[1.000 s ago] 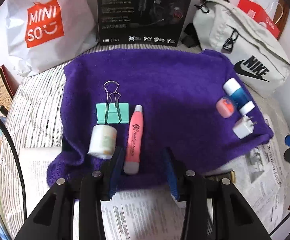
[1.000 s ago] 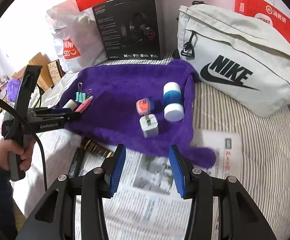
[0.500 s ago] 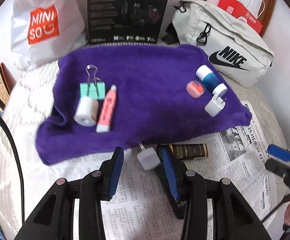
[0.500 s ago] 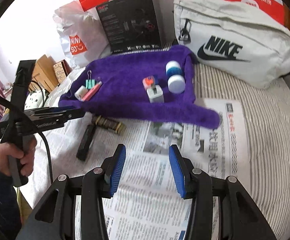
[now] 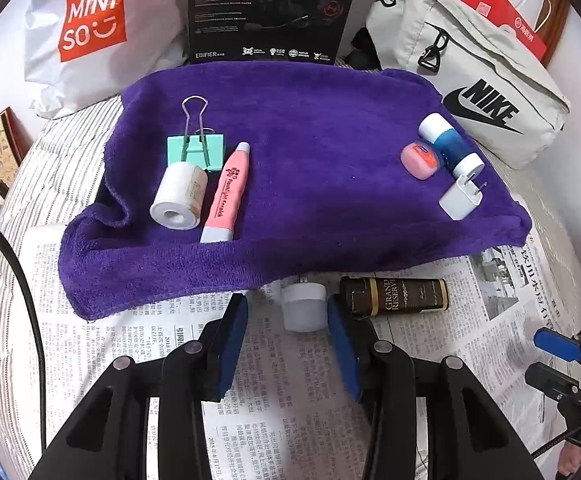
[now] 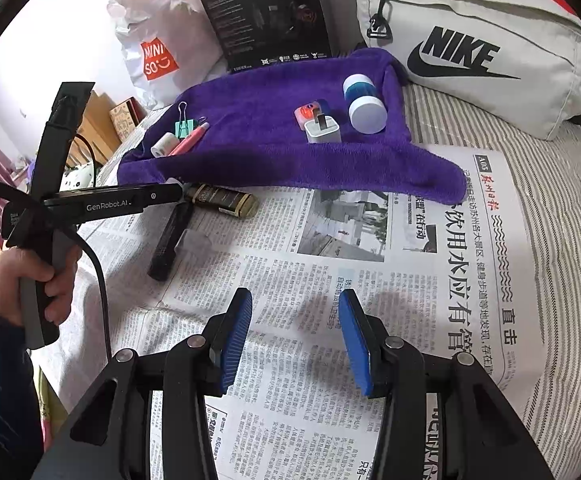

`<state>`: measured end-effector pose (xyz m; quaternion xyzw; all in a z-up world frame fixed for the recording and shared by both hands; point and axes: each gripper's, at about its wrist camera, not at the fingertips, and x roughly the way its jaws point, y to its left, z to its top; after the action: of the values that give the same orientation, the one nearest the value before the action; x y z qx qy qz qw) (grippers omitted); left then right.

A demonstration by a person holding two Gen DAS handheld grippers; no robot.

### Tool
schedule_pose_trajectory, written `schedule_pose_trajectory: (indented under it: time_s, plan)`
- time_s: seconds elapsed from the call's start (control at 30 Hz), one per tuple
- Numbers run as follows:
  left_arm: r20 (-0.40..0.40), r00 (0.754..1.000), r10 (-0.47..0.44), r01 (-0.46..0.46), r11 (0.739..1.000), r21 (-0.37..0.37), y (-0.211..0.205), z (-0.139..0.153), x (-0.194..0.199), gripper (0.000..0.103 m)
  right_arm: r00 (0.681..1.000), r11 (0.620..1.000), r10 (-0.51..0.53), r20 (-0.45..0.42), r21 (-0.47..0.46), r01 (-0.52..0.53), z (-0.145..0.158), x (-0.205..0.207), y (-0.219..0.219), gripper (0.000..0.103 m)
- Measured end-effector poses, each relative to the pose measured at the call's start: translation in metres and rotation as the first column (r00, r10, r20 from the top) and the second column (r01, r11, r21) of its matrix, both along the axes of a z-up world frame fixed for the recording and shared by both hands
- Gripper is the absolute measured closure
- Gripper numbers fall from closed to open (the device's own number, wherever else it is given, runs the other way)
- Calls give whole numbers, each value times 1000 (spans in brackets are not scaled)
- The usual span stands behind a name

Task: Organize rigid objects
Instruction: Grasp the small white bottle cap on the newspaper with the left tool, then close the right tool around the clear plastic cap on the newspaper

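I see the left tool (image 5: 286, 316) open, pads either side of a small white cap (image 5: 303, 306) on the newspaper (image 5: 310, 400), lower centre of frame, not pressing it. Dark bottle (image 5: 394, 296) lies just right of the cap. Right tool (image 6: 294, 320) open, empty, over newspaper. Binder clip (image 5: 196, 152), tape roll (image 5: 178, 196), pink pen (image 5: 226, 196) sit centre-left on the purple towel (image 5: 322, 184); charger (image 5: 460, 198) at its right edge.

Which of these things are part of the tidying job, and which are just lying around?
Job:
binder clip
tape roll
pink pen
white charger
blue-and-white bottle
translucent cap
dark bottle

Lying about:
Nike bag
Miniso bag
black box
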<state>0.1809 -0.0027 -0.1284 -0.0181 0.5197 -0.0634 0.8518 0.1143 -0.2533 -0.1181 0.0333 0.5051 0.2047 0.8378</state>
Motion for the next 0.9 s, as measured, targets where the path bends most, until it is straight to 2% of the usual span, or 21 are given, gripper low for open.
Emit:
schedule_pose_trajectory:
  time_s: [0.23, 0.4, 0.5, 0.7, 0.9]
  plan:
    - [7, 1000, -31, 30, 999, 45, -17, -5, 4, 67, 1000, 1000, 4, -13, -5, -5, -4, 1, 3, 58]
    - [17, 999, -34, 32, 996, 85, -20, -7, 5, 80, 1000, 1000, 4, -24, -13, -4, -6, 0, 4, 58]
    - [18, 998, -55, 54, 997, 51, -16, -6, 3, 80, 1000, 1000, 8, -27, -15, -8, -7, -1, 7, 58]
    - [19, 999, -42, 40, 995, 89, 3, -2, -12, 80, 999, 999, 35, -10, 10, -35, 0, -2, 21, 58]
    - [34, 999, 28, -32, 994, 108, 31, -1, -26, 80, 997, 996, 74, 7, 48, -74, 6, 4, 50, 58]
